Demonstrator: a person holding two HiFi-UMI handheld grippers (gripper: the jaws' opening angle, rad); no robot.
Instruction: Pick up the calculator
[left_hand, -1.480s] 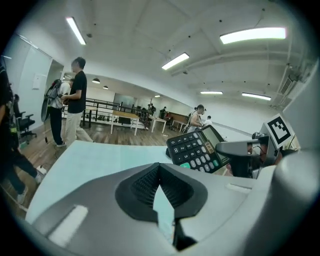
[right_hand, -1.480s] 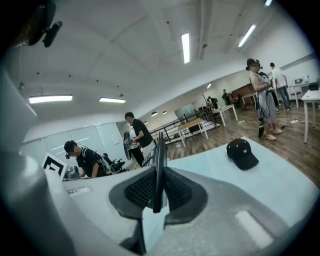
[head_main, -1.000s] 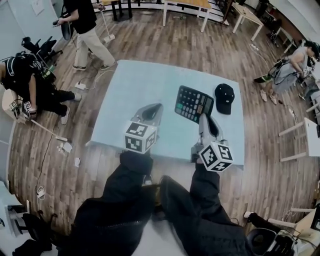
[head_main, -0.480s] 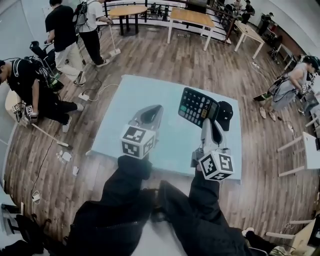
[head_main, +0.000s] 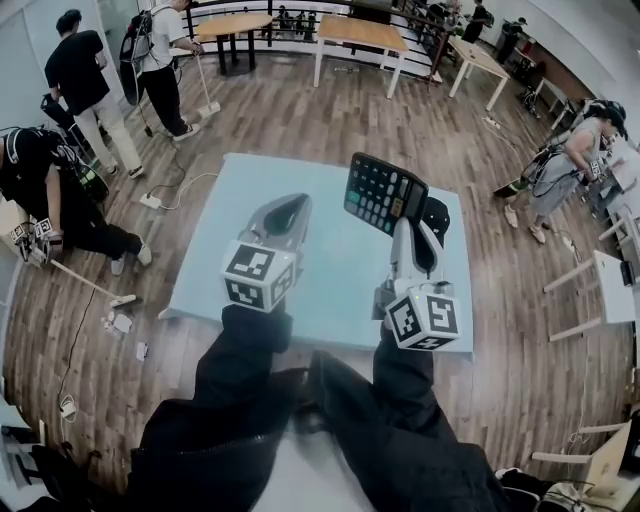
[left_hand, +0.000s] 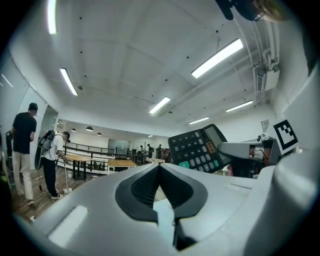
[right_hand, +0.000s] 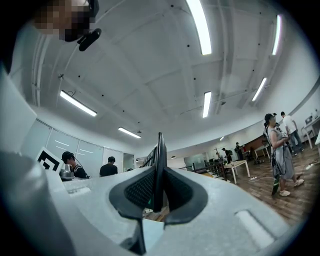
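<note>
The black calculator (head_main: 384, 192) hangs above the light blue table (head_main: 330, 285), tilted up with its keys facing me. My right gripper (head_main: 405, 226) is shut on its near edge. In the right gripper view the calculator (right_hand: 159, 160) shows edge-on as a thin dark slab clamped between the pads. My left gripper (head_main: 291, 207) is raised beside it at the left, shut and holding nothing. From the left gripper view the calculator (left_hand: 198, 149) appears at the right, its keys and display visible, and the left gripper (left_hand: 159, 168) has its pads meeting at the tips.
A black cap (head_main: 437, 214) lies on the table behind the calculator. People stand and crouch around the table on the wooden floor (head_main: 300, 110), with cables near the left. Wooden tables (head_main: 362, 34) stand at the far side.
Both grippers have risen together. The calculator has gone up with the right gripper, from just over the table to well above it.
</note>
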